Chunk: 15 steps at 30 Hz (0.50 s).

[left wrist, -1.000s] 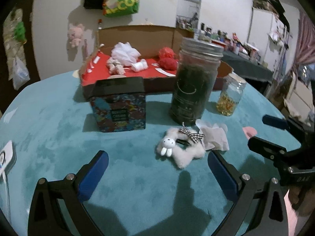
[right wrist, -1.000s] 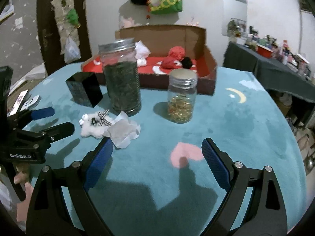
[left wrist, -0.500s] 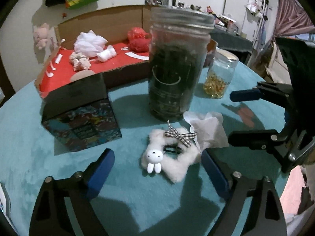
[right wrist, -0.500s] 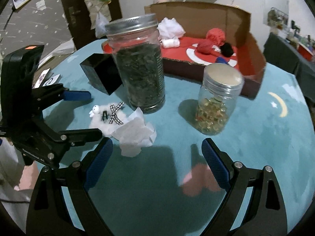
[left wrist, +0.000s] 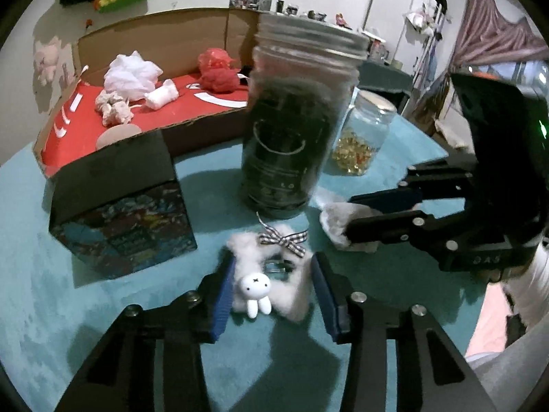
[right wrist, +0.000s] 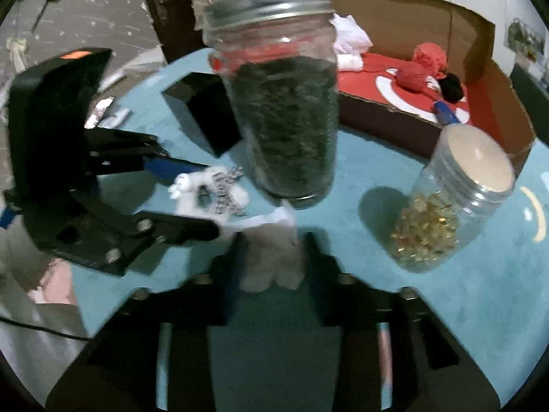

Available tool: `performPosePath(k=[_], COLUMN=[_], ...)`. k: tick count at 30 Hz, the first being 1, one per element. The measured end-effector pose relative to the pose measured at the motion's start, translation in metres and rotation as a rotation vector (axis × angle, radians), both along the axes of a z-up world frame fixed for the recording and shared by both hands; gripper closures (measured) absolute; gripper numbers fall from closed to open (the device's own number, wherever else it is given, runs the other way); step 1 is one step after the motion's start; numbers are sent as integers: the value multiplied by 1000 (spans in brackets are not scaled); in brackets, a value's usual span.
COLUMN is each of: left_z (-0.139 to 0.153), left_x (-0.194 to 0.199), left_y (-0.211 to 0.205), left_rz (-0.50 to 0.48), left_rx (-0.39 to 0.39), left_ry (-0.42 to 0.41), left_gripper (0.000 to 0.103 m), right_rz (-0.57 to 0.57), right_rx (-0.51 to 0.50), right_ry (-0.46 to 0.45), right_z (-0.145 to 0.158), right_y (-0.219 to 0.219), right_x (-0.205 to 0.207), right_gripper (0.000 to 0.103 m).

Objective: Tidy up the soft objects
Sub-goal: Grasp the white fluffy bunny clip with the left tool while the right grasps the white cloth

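Teal cloth covers the desk [left wrist: 85, 309]. Left gripper [left wrist: 272, 295] fingers are closing around the plush [left wrist: 271, 285]. Right gripper [right wrist: 271, 261] fingers are clamped on the tissue [right wrist: 271, 257].

A tall jar [left wrist: 291, 130] of dark leaves is standing mid-counter [left wrist: 51, 292], with a patterned box [left wrist: 120, 213] sitting to its left and a smaller jar [left wrist: 363, 137] of golden bits standing toward the right edge.

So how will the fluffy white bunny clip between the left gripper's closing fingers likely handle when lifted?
The fluffy bunny clip probably squashes easily and weighs little: it looks like plush. Its checked bow would likely flop. As the left gripper jaws close around it, the pile may compress before they grip firmly.
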<state>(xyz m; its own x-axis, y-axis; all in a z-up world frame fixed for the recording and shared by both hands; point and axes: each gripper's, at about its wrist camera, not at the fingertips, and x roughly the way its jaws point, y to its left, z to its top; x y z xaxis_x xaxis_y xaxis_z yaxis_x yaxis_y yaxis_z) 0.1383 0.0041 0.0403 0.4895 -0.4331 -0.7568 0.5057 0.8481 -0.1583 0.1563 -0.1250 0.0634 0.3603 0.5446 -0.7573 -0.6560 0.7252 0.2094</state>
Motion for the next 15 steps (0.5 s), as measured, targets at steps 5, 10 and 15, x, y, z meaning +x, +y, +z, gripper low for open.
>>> performPosePath(k=[5, 10, 15], left_z=[13, 11, 7], left_x=[2, 3, -5], left_y=[10, 11, 14], left_rz=[34, 35, 42], left_rx=[-62, -48, 8], left_ry=[15, 19, 5], left_gripper=[77, 76, 71], right_rz=[-82, -168, -204], right_rx=[31, 79, 31], right_ry=[-58, -91, -99], right_z=[11, 22, 20], right_y=[-10, -25, -28], right_x=[-18, -27, -31], right_gripper=[84, 84, 84])
